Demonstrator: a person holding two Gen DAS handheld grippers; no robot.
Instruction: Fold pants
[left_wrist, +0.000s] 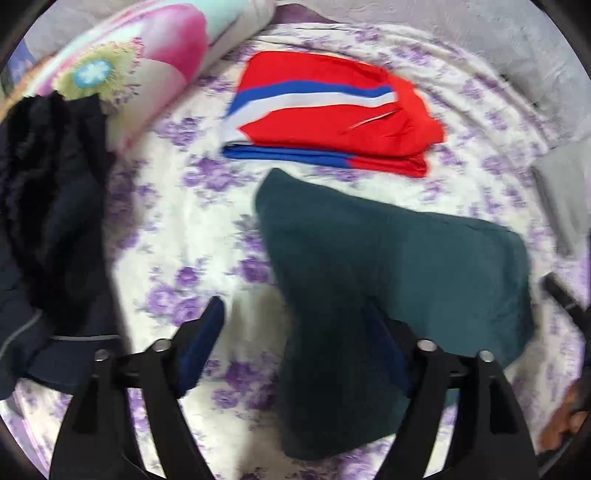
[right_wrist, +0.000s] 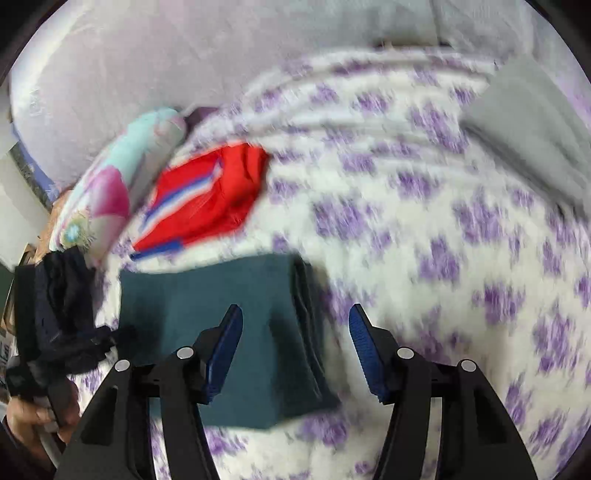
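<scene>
Purple-flowered bedsheet (left_wrist: 177, 236) covers the bed that serves as the folding surface in both views. At the left edge of the left wrist view a dark navy garment (left_wrist: 55, 221) lies crumpled, probably waiting its turn. In the upper left a floral pillow (left_wrist: 140, 62) is pushed aside. At upper centre the red pants with blue and white stripes (left_wrist: 332, 122) lie folded flat, likely a finished piece set out of the way. Below them the teal pants (left_wrist: 388, 277) sit folded in a compact block. The left gripper (left_wrist: 295, 325) hovers over their near edge, jaws spread and empty. In the right wrist view the right gripper (right_wrist: 295, 332) is likewise spread wide over the teal block's right edge, holding nothing.
</scene>
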